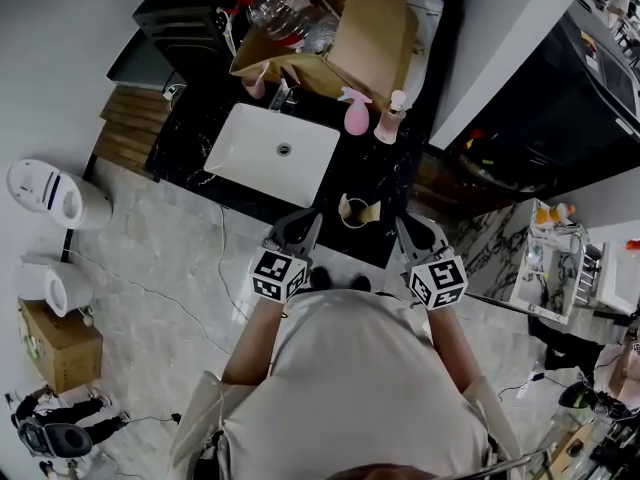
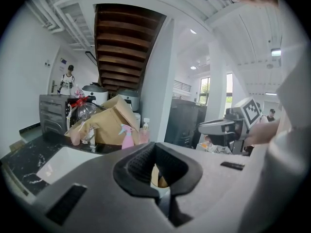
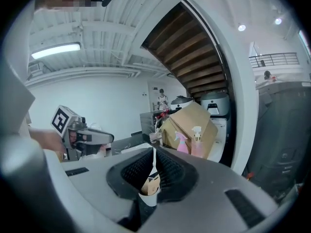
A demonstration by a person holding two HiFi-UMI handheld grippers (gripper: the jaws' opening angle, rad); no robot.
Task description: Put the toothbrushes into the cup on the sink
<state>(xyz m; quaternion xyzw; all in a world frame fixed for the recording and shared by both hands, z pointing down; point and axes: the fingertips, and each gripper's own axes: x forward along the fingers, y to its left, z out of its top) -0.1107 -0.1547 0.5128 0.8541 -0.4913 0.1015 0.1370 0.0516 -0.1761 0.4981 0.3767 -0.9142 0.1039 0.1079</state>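
Observation:
A tan paper cup (image 1: 357, 211) stands on the black counter (image 1: 400, 173), right of the white sink (image 1: 250, 163). In the right gripper view a thin white toothbrush handle (image 3: 154, 163) rises from the cup (image 3: 149, 187). The left gripper view shows only the cup (image 2: 159, 177) through the hollow of its jaws. My left gripper (image 1: 310, 218) is at the counter's near edge, left of the cup; its jaws are shut with nothing between them. The right gripper (image 1: 402, 224) hangs right of the cup, also shut and empty. Neither touches the cup.
Behind the sink stand a faucet (image 1: 283, 93), a pink spray bottle (image 1: 356, 113), a pump bottle (image 1: 392, 118) and an open cardboard box (image 1: 350, 28). A white wall panel rises right of the counter. Marble floor lies under me.

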